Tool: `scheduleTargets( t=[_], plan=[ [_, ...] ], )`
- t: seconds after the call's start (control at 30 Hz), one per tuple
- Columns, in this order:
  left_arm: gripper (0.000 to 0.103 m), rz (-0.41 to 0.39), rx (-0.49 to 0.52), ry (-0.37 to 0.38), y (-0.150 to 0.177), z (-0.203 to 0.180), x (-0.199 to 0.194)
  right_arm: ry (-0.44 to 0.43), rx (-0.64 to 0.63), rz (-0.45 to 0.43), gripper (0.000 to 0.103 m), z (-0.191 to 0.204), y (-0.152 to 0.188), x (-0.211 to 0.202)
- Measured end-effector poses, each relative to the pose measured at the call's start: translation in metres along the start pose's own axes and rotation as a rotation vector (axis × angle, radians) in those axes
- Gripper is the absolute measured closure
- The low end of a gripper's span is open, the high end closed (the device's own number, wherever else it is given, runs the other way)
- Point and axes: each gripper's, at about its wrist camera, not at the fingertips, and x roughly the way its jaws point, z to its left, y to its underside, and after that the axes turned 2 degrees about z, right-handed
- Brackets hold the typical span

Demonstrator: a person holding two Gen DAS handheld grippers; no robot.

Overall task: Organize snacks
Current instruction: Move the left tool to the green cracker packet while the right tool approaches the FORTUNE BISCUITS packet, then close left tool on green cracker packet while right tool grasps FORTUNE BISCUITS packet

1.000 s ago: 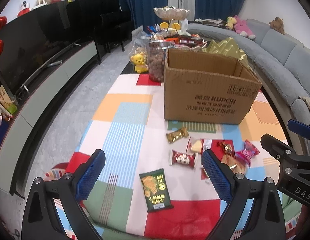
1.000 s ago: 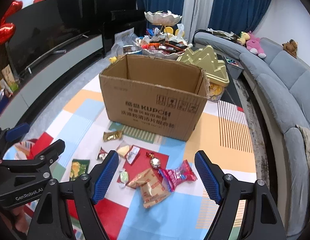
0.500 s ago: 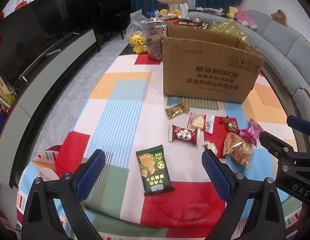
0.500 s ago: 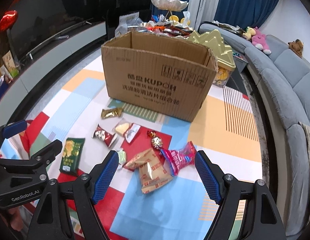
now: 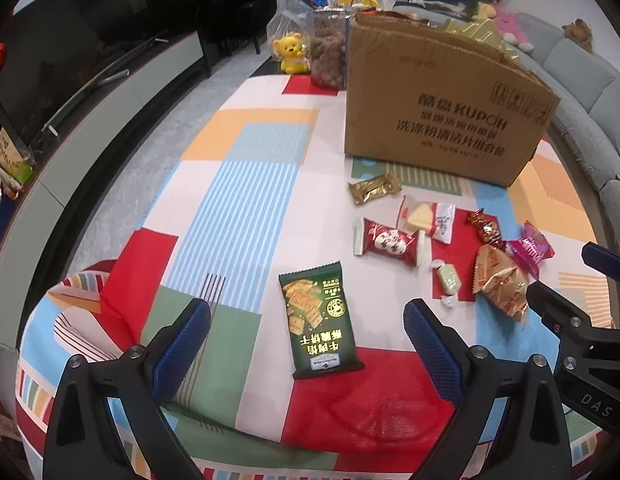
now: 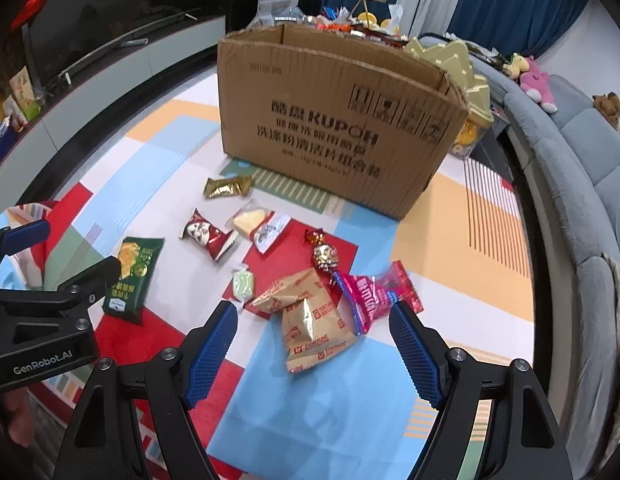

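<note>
Hovering with jaws apart and empty: left gripper (image 5: 306, 344) over the green packet (image 5: 318, 320), right gripper (image 6: 311, 352) over the tan packets (image 6: 306, 316). Just beyond, loose on the cloth (image 5: 238, 204): pink wrapper (image 6: 371, 292), red packet (image 5: 385, 241), gold bar (image 5: 373, 188). Farther ahead, cardboard box (image 6: 329, 132), open-topped. Judged barely begun; every visible snack left to box, nothing gripped.

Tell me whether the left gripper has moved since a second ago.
Yes. The left gripper has come down toward the green biscuit packet, and the cardboard box looms larger.
</note>
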Motion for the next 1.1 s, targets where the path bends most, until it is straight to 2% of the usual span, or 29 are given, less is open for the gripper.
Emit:
scheduleTargets(
  t=[0.63,1.1],
  plan=[
    [0.005,0.161,-0.04,-0.023,0.0,0.003,0.049,-0.047,-0.002,0.12,0.024,-0.002,-0.003,0.049],
    [0.021,0.216,-0.029,-0.019,0.001,0.002,0.077,-0.095,-0.027,0.176,0.025,0.001,-0.002,0.075]
  ],
)
